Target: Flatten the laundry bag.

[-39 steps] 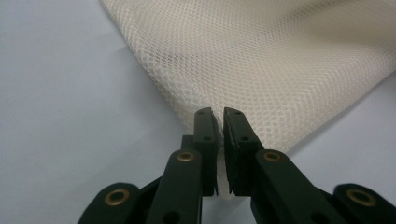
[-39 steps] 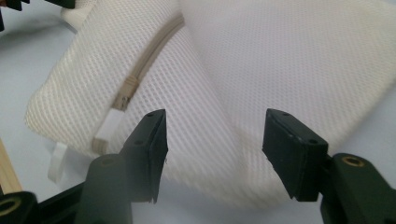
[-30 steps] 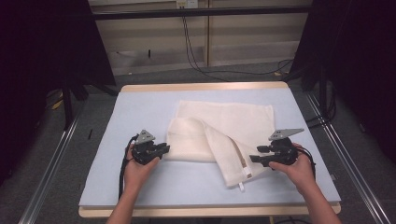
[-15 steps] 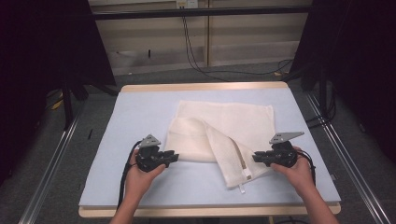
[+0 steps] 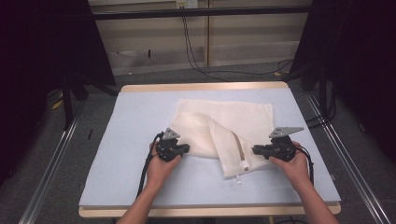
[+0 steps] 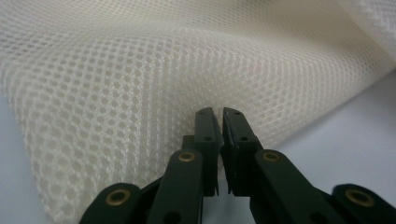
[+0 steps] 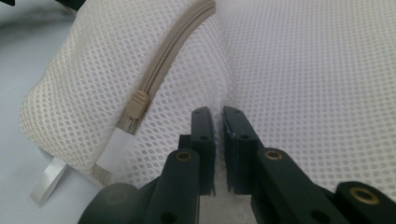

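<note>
Both grippers pinch the mesh laundry bag at its near edge; the left gripper has just closed on a fold ahead; the right gripper has clamped mesh just right of the zipper, which runs away from its jaws.

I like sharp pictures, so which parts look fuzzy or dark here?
High view: the sides are very dark, the table is evenly lit, and the mesh bag looks soft. Left gripper view: the mesh near the fingers is sharp, the far corner blurry. Right gripper view: the zipper pull is sharp, the top left hazy.
</note>
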The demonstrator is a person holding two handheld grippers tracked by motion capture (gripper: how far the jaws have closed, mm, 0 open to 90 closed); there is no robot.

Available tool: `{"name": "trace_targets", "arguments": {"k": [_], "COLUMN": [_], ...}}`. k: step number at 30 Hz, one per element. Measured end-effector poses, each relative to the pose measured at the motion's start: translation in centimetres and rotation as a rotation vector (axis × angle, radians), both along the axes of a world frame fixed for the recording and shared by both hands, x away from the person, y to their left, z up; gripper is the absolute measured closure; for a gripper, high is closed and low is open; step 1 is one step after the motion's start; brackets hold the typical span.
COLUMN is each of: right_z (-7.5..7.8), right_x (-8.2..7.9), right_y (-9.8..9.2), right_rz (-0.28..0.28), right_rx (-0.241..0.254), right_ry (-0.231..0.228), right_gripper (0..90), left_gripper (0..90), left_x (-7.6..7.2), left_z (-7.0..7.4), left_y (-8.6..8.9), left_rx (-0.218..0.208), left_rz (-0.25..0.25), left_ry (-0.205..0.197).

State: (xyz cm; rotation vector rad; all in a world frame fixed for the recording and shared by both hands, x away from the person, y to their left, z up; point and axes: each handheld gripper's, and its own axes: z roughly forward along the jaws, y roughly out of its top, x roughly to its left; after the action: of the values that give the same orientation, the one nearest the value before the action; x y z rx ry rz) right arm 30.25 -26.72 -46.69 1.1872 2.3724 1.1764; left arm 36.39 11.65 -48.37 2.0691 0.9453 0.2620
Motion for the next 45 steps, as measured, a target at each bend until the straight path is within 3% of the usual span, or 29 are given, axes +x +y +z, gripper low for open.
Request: {"name": "trace_targets", "arguments": {"k": [3,6,9,11,15,20,22,24,27,32,35,38,41,45], "right_z": [0.0,0.0,0.0,0.0,-0.2,-0.2,-0.3,-0.3,-0.4,-0.4,-0.4,-0.4,-0.5,-0.6], "right_x": [0.6,0.5,0.2,0.0,-0.3,-0.2,-0.2,-0.1,-0.1,-0.1,-0.2,-0.2,-0.2,-0.2], "right_y": [0.1,0.4,0.4,0.5,0.8,0.9,0.9,0.9,0.9,1.0,1.0,1.0,1.0,0.9], "right_rz": [0.02,0.068,0.093,0.11,0.121,0.121,0.125,0.123,0.12,0.12,0.113,0.106,0.096,0.083], "right_rx": [0.019,0.011,0.005,-0.002,-0.026,-0.026,-0.028,-0.029,-0.028,-0.033,-0.034,-0.034,-0.016,-0.007], "right_ry": [0.003,0.003,-0.002,-0.014,-0.026,-0.027,-0.027,-0.028,-0.027,-0.034,-0.036,-0.038,-0.037,-0.033], "right_gripper": [83.4,83.5,83.5,83.5,83.3,83.4,83.3,83.3,83.3,83.1,82.7,81.8,79.3,74.3], "left_gripper": [86.0,80.9,71.9,66.1,56.8,44.4,43.5,42.2,42.2,49.1,66.5,84.3,86.9,87.5], "left_x": [1.2,1.1,0.4,0.0,-0.2,0.1,0.5,0.7,1.1,1.4,1.4,1.4,0.7,-0.6], "left_z": [0.2,0.8,1.8,2.1,2.2,2.3,2.4,2.5,2.6,2.3,2.5,2.8,3.4,4.3], "left_y": [-0.3,0.0,0.1,-0.1,-1.0,-2.6,-3.3,-4.0,-4.9,-6.2,-6.5,-6.3,-6.1,-5.6], "left_rx": [0.006,-0.008,-0.045,-0.092,-0.098,-0.138,-0.146,-0.126,-0.152,-0.157,-0.13,-0.129,-0.095,-0.092], "left_rz": [0.028,0.027,0.023,0.019,-0.045,-0.065,-0.078,-0.095,-0.104,-0.122,-0.136,-0.148,-0.168,-0.192], "left_ry": [0.013,0.009,0.003,0.02,0.05,0.05,0.074,0.061,0.08,0.086,0.076,0.091,0.079,0.051]}}
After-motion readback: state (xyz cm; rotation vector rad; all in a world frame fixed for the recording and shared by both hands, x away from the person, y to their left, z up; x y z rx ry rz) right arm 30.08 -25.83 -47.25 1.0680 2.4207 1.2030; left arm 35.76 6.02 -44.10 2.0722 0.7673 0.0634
